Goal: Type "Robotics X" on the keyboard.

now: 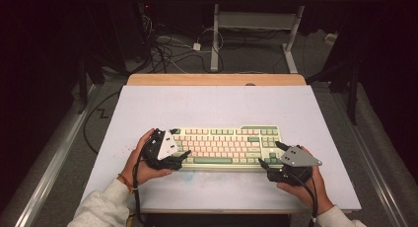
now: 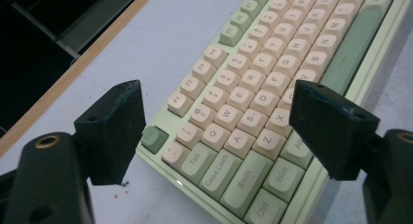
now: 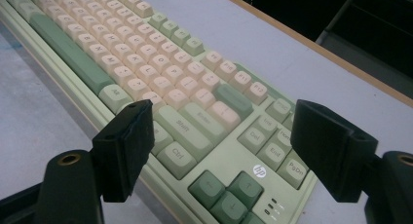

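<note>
I see a compact keyboard lying flat on the pale table, near its front edge, long side running left to right. Its case is light green; most keycaps are cream, while the space bar, Shift, Ctrl, Enter, Tab, Caps Lock and the arrow keys are darker green. A small round white logo sits above the arrow keys at the right end. My left claw sits at the keyboard's left end with its black jaws spread wide; in the left gripper view they straddle the corner holding Tab, Caps Lock and Shift, and nothing is pinched. My right claw sits at the right end, jaws also spread apart, flanking the Ctrl and arrow-key corner without pressing on it.
</note>
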Action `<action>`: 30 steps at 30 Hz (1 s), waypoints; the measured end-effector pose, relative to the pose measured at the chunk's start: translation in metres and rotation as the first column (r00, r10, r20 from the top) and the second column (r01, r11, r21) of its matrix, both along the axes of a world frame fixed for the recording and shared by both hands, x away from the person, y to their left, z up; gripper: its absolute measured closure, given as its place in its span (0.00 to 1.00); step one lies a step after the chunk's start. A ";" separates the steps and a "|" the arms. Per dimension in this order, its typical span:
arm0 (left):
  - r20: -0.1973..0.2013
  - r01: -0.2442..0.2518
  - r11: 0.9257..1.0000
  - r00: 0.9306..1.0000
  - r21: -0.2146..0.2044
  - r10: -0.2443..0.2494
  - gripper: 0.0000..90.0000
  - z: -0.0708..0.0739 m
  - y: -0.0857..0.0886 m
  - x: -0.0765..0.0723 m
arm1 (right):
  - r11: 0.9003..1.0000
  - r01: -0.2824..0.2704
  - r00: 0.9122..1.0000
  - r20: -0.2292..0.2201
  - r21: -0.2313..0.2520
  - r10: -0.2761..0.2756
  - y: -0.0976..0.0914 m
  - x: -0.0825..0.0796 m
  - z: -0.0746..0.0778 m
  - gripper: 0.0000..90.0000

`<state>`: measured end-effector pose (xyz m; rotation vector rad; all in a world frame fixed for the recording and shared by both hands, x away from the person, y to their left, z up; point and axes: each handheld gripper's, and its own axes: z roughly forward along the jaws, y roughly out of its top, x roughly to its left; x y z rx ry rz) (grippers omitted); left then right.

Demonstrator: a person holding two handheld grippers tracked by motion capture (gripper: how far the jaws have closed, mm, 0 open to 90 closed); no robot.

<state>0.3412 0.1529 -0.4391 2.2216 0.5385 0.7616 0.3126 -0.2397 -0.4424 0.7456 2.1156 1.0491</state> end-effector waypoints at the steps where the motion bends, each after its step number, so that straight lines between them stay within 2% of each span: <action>1: 0.005 -0.005 1.000 1.000 0.005 0.005 0.22 -0.001 0.001 -0.001 | 1.000 0.001 1.000 -0.001 0.001 -0.001 0.000 0.000 0.000 0.27; 12: -0.015 -0.051 0.999 0.999 0.012 0.051 0.22 -0.012 0.021 -0.010 | 1.000 0.009 1.000 0.003 0.010 -0.009 -0.002 0.000 0.003 0.27; 21: -0.051 -0.069 0.997 0.996 0.020 0.070 0.22 -0.024 0.032 -0.015 | 1.000 0.013 1.000 0.000 0.007 -0.013 -0.002 0.002 0.003 0.29; 23: -0.055 -0.073 0.997 0.996 0.033 0.075 0.22 -0.026 0.033 -0.017 | 1.000 0.012 1.000 -0.005 0.009 -0.012 -0.003 0.002 0.004 0.32; 30: -0.074 -0.086 0.996 0.993 0.027 0.088 0.22 -0.030 0.038 -0.020 | 1.000 -0.007 1.000 -0.012 0.016 0.008 -0.005 0.002 0.007 0.44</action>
